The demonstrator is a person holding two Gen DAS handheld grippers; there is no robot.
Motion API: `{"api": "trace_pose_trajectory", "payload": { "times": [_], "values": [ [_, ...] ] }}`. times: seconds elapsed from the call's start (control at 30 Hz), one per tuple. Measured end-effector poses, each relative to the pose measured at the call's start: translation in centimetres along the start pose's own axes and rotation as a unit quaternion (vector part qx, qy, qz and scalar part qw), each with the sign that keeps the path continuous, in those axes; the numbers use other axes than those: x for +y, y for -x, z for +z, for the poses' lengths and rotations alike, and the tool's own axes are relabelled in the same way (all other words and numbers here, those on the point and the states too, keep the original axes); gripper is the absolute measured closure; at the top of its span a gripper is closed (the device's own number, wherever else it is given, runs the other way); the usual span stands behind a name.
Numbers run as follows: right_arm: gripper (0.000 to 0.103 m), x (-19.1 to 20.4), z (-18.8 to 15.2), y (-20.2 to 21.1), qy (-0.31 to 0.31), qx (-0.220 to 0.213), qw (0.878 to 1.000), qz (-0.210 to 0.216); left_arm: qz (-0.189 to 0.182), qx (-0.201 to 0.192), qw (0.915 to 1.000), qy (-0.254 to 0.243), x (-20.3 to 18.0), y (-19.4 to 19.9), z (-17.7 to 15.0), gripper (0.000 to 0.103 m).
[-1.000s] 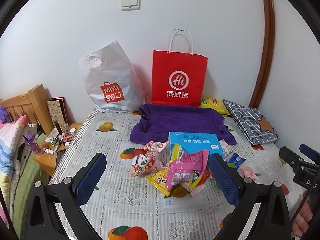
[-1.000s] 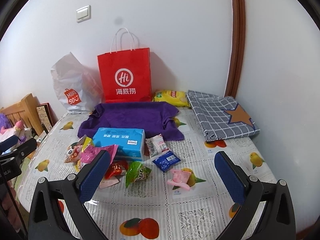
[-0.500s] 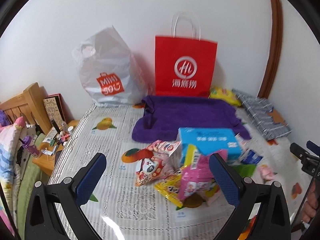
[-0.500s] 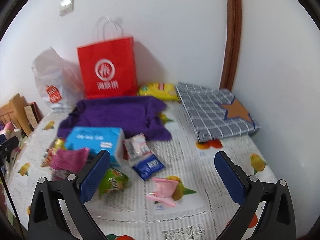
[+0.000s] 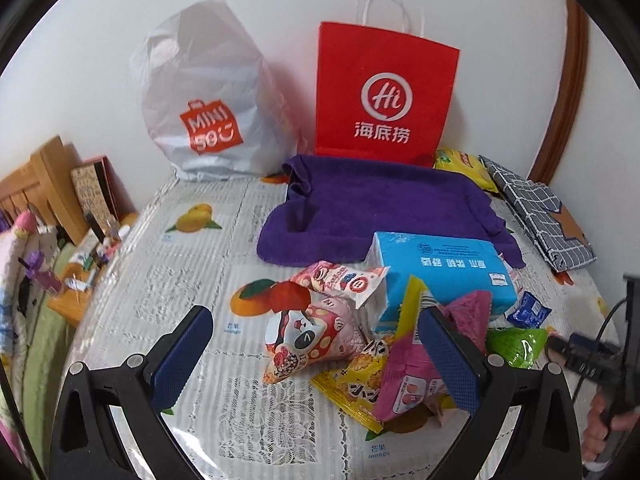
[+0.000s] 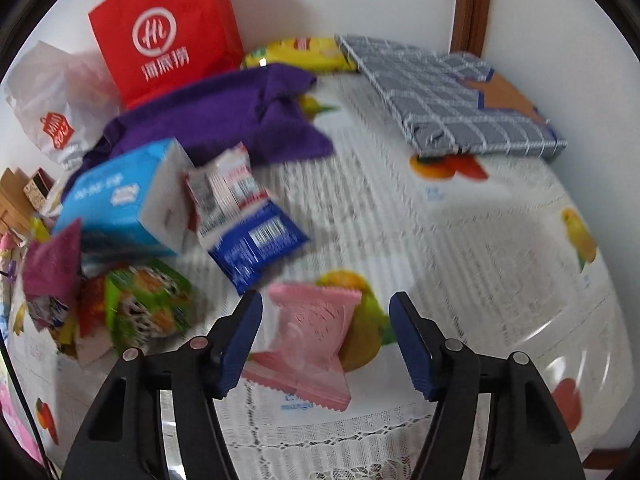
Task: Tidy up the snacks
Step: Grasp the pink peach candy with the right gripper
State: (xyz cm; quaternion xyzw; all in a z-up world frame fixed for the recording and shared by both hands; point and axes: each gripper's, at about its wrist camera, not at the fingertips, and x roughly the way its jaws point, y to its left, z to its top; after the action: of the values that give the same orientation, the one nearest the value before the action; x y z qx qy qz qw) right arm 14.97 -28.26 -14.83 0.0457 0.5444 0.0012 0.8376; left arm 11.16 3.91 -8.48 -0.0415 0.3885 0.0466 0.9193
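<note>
A pile of snack packets lies on the fruit-print tablecloth (image 5: 192, 304) around a blue tissue box (image 5: 440, 272). My left gripper (image 5: 314, 320) hangs open over the pile, with a pink panda snack bag (image 5: 308, 340) below the gap and a magenta bag (image 5: 412, 380) behind its right finger. In the blurred right wrist view, my right gripper (image 6: 326, 304) points steeply down with its jaws closing. A pale pink packet (image 6: 308, 332) lies between them, and neither pad touches it. A blue packet (image 6: 256, 240) and a green packet (image 6: 148, 304) lie to its left.
A red paper bag (image 5: 384, 92) and a white plastic bag (image 5: 208, 96) stand against the back wall behind a purple towel (image 5: 380, 208). A checked grey cloth (image 6: 448, 96) and a yellow chip bag (image 6: 296, 54) lie at the back right. A bedside shelf (image 5: 76, 280) is left.
Both grippers came down and closer to the snacks. The right one tipped downward over the pale pink packet, and its jaws narrowed around it. The left jaws kept their width.
</note>
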Motion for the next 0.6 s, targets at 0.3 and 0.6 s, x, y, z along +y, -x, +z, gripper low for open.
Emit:
{"api": "trace_pose_trajectory", "payload": {
  "times": [0.3,0.6],
  "values": [
    [0.063,0.4,-1.1,-0.2,0.027,-0.026,0.999,-0.027,0.004,0.02,0.9998,0.005,1.1,-1.5,-0.9,0.0],
    [0.067,1.0,-0.4,1.2,0.036,-0.043,0.998,-0.011,0.011,0.031,0.9995,-0.004,2.1,-2.1,-0.6,0.0]
  ]
}}
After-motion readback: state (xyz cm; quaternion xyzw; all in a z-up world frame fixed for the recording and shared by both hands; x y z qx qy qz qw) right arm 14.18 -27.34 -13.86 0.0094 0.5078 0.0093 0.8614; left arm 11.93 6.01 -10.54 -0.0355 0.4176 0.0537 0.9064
